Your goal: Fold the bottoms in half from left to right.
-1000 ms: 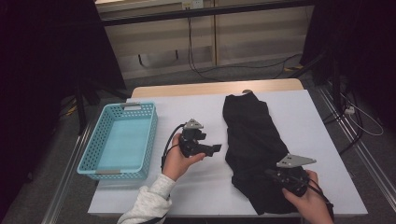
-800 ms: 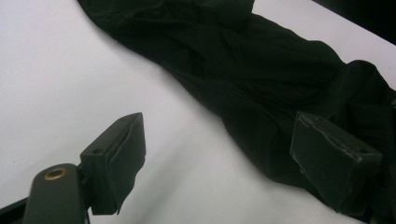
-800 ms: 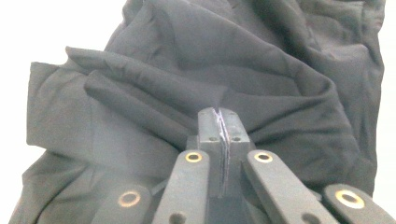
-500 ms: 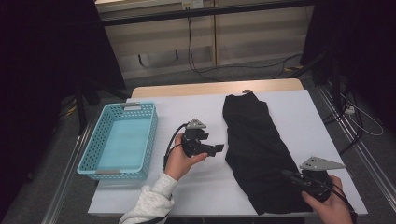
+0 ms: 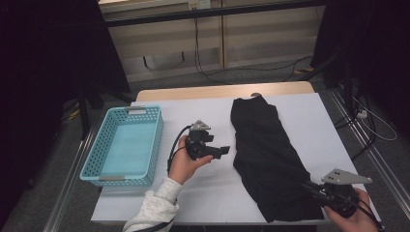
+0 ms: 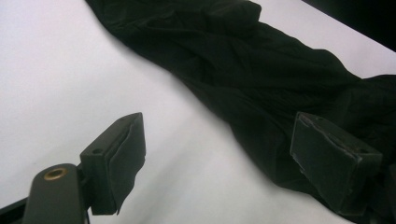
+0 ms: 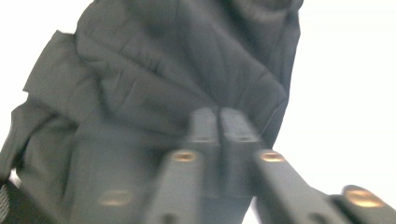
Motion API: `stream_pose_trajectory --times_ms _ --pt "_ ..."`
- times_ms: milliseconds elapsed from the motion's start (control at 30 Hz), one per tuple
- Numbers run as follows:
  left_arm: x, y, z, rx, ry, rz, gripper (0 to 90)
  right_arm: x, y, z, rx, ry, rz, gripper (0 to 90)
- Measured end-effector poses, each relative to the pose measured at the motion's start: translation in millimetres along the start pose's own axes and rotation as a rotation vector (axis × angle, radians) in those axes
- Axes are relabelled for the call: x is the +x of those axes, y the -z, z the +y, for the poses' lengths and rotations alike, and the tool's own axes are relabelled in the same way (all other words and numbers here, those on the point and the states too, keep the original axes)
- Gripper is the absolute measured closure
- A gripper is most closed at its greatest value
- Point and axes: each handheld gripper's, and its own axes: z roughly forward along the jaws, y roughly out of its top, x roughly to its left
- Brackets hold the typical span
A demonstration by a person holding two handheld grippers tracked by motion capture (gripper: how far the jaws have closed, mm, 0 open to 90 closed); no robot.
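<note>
Right gripper view shows the right gripper (image 7: 218, 122) with its jaws almost together, a thin slit between the pads, on a pinch of the black garment (image 7: 154, 79); they have just been opening, and through the blur I cannot tell whether the pads still press on cloth. From above, this gripper (image 5: 314, 189) sits at the garment's near end, by the counter's near right corner. The left gripper (image 6: 219, 154) has its jaws wide apart and empty, one pad over bare white counter (image 6: 60, 70), the other above the garment's edge, not touching it. The garment (image 5: 263, 150) lies long, from the far edge down toward the near right corner; the blue basket (image 5: 126, 145) stands along the left edge, well apart.

The risk, as I judge it: if the right jaws slacken mid-pull, the cloth slips free and bunches, or its near end slides off the near edge. The left jaws, closing from here, could catch only a loose fold.
</note>
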Motion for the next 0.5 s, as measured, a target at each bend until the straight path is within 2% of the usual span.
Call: stream_pose_trajectory --times_ms 33,133,200,367,433,500 --pt "0.8 0.8 -0.7 0.004 -0.001 0.005 17.9 0.1 0.0 5.7 -0.008 0.007 -0.005 69.1" --pt "2.6 3.5 -3.3 0.012 0.003 0.013 17.7 -0.1 -5.0 19.6 -0.04 0.001 -0.015 59.2" --pt "4.3 6.3 -4.9 0.013 0.003 0.023 17.6 -0.1 -16.7 30.8 -0.047 -0.006 -0.02 53.7" --pt "8.8 13.3 -9.5 0.01 0.021 0.039 17.3 3.5 -50.0 56.0 -0.059 -0.019 -0.012 46.2" --pt "11.2 15.5 -12.5 0.014 0.02 0.05 17.2 7.0 -63.2 67.3 -0.061 -0.015 -0.006 43.9" --pt "12.7 18.2 -15.0 0.014 0.029 0.057 17.1 11.6 -77.0 78.0 -0.057 0.0 -0.019 39.7"
